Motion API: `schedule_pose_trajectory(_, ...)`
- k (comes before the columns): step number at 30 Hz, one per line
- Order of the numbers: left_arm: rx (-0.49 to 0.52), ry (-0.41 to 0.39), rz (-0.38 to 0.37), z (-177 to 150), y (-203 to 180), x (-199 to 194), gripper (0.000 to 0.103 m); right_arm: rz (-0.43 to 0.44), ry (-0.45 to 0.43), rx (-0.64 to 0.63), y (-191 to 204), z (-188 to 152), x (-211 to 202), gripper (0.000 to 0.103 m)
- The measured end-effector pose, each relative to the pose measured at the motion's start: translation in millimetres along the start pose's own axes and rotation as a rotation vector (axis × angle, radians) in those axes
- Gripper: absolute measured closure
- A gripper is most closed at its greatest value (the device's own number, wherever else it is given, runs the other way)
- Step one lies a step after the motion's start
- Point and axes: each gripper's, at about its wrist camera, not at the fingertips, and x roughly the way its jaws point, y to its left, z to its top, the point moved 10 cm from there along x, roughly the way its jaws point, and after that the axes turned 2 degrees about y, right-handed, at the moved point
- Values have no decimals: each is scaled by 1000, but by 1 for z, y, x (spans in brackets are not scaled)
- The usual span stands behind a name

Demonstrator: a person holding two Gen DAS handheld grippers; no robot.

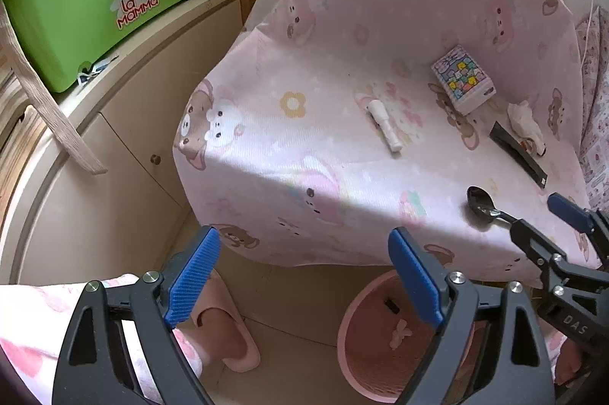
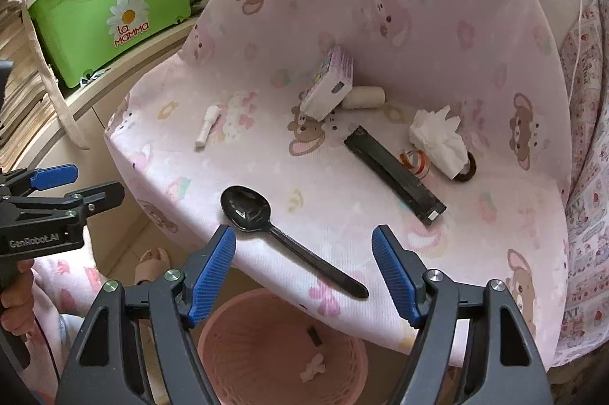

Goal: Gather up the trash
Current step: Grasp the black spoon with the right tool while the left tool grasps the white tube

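Right gripper [image 2: 302,275] agape over spoon [image 2: 281,233]

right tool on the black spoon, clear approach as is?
Probably yes. The right tool is open, and the black spoon lies flat on the pink cloth at the edge, its handle running between the blue pads. Nothing lies on it; the black strip is apart.

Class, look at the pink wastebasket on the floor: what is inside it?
Inside the pink wastebasket lie a small white crumpled scrap and a small dark piece. The cloth-covered table edge and the right tool hide part of the interior, so more may be there.
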Motion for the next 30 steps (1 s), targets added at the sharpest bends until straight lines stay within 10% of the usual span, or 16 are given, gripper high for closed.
schedule_pose_trajectory(12, 18, -5, 4, 0, -2, -1, 14, -7, 44, -24, 0, -8, 18, 53)
schedule_pose_trajectory(18, 14, 8, 0, -2, -2, 2, 14, 3, 41, -3, -1, -6, 18, 93)
schedule_pose_trajectory(30, 35, -13, -2, -1, -6, 1, 14, 39, -17, 124, -25, 6, -4, 96)
